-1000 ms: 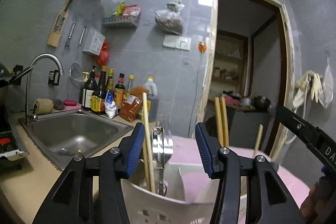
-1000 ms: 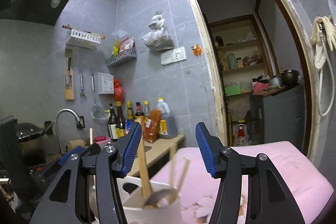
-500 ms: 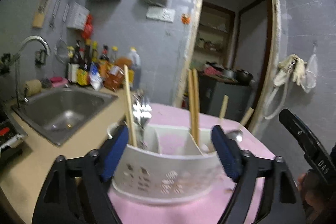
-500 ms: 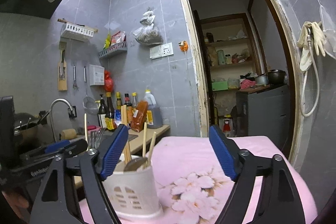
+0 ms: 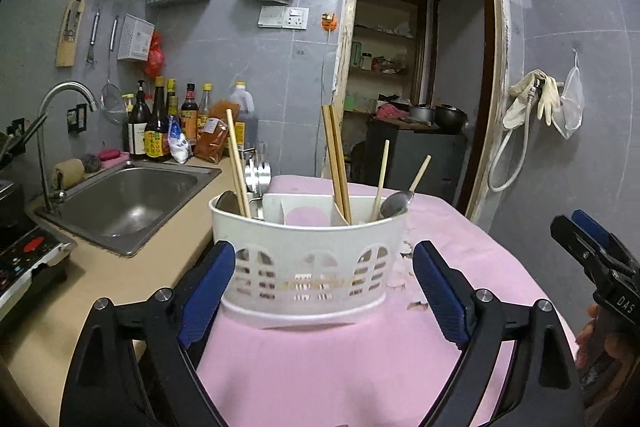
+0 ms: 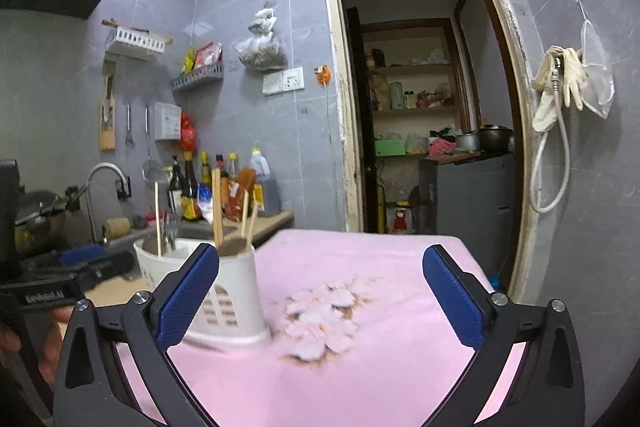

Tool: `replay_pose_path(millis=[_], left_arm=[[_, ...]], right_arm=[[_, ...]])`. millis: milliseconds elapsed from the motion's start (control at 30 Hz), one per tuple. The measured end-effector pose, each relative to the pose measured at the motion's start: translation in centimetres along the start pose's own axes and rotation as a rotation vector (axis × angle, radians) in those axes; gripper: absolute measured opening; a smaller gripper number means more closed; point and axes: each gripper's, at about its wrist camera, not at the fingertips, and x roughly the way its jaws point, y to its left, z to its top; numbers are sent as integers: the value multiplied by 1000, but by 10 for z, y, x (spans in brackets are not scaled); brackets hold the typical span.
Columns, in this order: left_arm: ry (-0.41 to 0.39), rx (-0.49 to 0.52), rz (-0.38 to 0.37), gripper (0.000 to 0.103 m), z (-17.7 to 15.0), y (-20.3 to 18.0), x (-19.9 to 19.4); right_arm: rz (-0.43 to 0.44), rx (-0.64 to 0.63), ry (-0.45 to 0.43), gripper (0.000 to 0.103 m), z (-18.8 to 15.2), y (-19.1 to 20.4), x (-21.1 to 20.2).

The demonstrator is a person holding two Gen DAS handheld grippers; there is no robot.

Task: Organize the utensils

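A white plastic utensil caddy (image 5: 308, 267) stands on the pink cloth-covered table (image 5: 360, 367). Its compartments hold wooden chopsticks (image 5: 336, 163), metal spoons (image 5: 396, 203) and other metal utensils (image 5: 256, 175). My left gripper (image 5: 322, 291) is open and empty, just in front of the caddy, its blue pads (image 5: 440, 291) level with its two sides. The caddy also shows in the right wrist view (image 6: 224, 299), at the left. My right gripper (image 6: 320, 299) is open and empty over the table, right of the caddy.
A steel sink (image 5: 124, 199) with a tap (image 5: 60, 107) is set in the counter to the left, with sauce bottles (image 5: 160, 131) behind it. A stove (image 5: 24, 259) is at far left. A doorway (image 6: 420, 107) opens behind the table.
Both grippers have drawn back from the caddy and opened wider. The caddy now shows whole, standing on the pink table.
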Motion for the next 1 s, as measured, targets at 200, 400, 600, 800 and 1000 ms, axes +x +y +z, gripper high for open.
replay_pose_path(millis=[200,400,600,800,1000], left_arm=[[-13,34,18,87,-12,-4,-18],[-7,38,19,87,-29,-5,-31],[-11,39,23,87,-47,-7,-44],[-23,49,24,87,-57,-11,-50],[-26,51,24,87,-60,-14,-52]], right_arm=[[-48,-40,52,103,-13,0,-21],[-89,-34,68,103,-27,0,-46],[-121,-34,78,103,-40,2,-62],[-130,-41,90,103,-49,5,-67],[-132,-27,95,103,-53,6,-67]])
